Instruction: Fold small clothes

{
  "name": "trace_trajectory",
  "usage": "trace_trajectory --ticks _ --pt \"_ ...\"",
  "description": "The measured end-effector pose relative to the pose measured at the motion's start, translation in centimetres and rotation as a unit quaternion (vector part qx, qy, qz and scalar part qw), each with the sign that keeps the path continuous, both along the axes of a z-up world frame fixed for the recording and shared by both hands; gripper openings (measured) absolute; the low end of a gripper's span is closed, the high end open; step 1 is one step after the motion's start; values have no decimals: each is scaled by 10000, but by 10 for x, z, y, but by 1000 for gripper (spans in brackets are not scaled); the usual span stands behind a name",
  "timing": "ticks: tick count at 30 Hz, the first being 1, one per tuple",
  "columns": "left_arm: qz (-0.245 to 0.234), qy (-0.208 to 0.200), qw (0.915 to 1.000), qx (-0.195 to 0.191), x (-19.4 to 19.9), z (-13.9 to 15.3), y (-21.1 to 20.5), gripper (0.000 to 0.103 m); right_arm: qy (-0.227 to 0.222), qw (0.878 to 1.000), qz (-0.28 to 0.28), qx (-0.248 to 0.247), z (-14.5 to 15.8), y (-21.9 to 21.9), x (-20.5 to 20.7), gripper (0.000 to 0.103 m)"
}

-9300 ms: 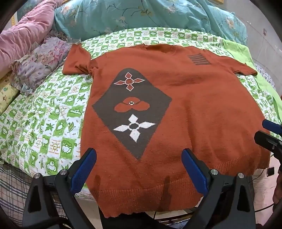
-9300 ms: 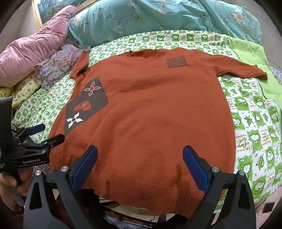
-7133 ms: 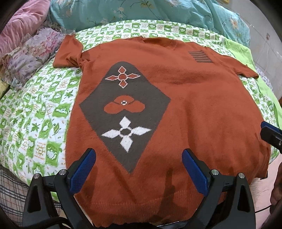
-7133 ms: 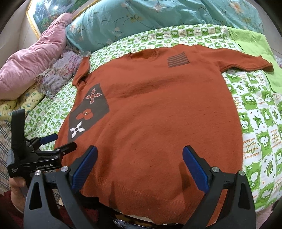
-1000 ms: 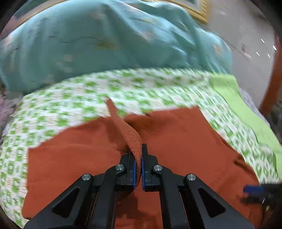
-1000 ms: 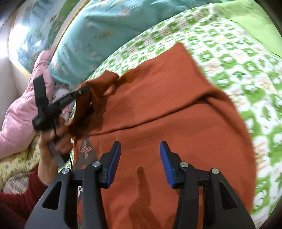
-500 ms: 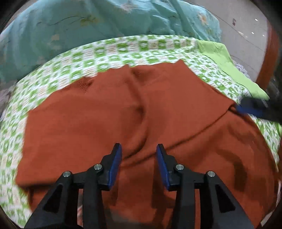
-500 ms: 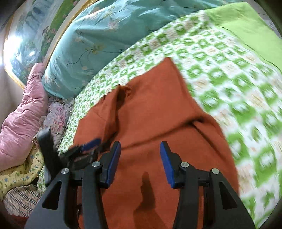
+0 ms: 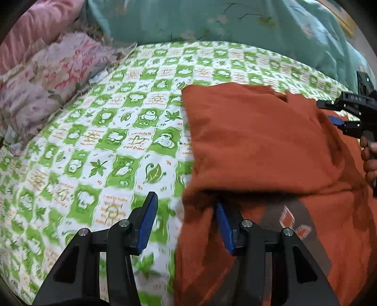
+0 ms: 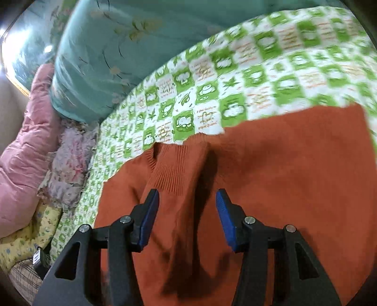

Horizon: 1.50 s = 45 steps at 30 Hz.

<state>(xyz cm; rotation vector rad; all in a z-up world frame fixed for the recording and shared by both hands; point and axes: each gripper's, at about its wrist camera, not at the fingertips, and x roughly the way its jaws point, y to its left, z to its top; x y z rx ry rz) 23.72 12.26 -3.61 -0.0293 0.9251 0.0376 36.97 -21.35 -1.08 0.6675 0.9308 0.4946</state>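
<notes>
An orange knitted sweater [image 9: 254,141] lies folded over itself on the bed, and its dark flower patch [image 9: 289,219] peeks out below the fold. My left gripper [image 9: 186,204] hangs over the sweater's left edge. Its jaws are opening, with the fold's edge between them and neither pad pressing on it. My right gripper [image 10: 187,195] stands open just above the sweater [image 10: 282,176], in front of a ribbed band [image 10: 174,169]. In the left wrist view the right gripper [image 9: 326,111] shows at the far right, held by a hand [image 9: 368,160].
The green-and-white checked sheet [image 9: 106,131] spreads out left of the sweater. A teal pillow [image 9: 212,21] lies along the back, with a pink quilt [image 9: 35,28] and a floral cushion [image 9: 47,77] at the left.
My left gripper let go of the pinched sweater fabric, opened, and swung to the sweater's left edge. My right gripper slid across the sweater toward the ribbed band.
</notes>
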Motion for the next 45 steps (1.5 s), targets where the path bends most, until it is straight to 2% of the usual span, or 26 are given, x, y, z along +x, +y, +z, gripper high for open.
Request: trace_trajectory --ticks 2,3,6,9,11,16,18,19,22,26,29,34,38,42,44,45 --pt "77 -20 9999 -64 11 -1 -1 49 24 10000 -17 -50 0 4 4 18" --pt "89 -53 9999 -58 16 0 -3 49 -8 10000 -24 -56 3 4 3 6" --pt "279 -64 9994 183 21 -5 -8 49 -553 9974 -449 115 31 -19 -19 6" --pt "455 -38 9990 7 18 -12 -1 47 -1152 9831 -1341 477 53 -73 -62 6" --pt "516 -73 9986 -63 17 -12 1 47 -1070 9781 -1758 322 41 -100 -86 6" --pt "580 -70 9983 81 16 -11 -5 46 -481 9857 -1616 25 -7 -110 -104 6" --pt "580 -51 9983 36 13 -10 -5 46 -598 9834 -1711 80 -5 -113 -109 6" --pt "573 -45 9983 -16 11 -10 -5 46 -817 9800 -1812 58 3 -117 -115 6" --pt "566 -46 9983 -107 10 -10 -3 46 -1094 9747 -1926 -317 14 -121 -125 6" --pt "584 -17 9982 -105 12 -12 -4 46 -550 9814 -1724 -643 -12 -115 -119 6" --pt "581 18 9980 -238 12 -12 0 48 -12 9846 -1651 -571 -28 -118 -115 6" --pt "484 121 9980 -387 9 -11 4 48 89 9760 -1885 -1086 -21 -123 -135 7" --pt "390 180 9982 -427 -6 -7 2 48 127 9768 -1963 -845 -13 -139 -161 11" --pt "245 212 9977 -601 -32 0 1 47 -97 9837 -1713 -540 5 -140 -194 13" --pt "120 255 9974 -671 -51 2 0 47 -187 9864 -1560 -494 12 -135 -208 17" --pt "70 264 9973 -683 -61 3 0 47 -215 9876 -1484 -474 15 -133 -216 24"
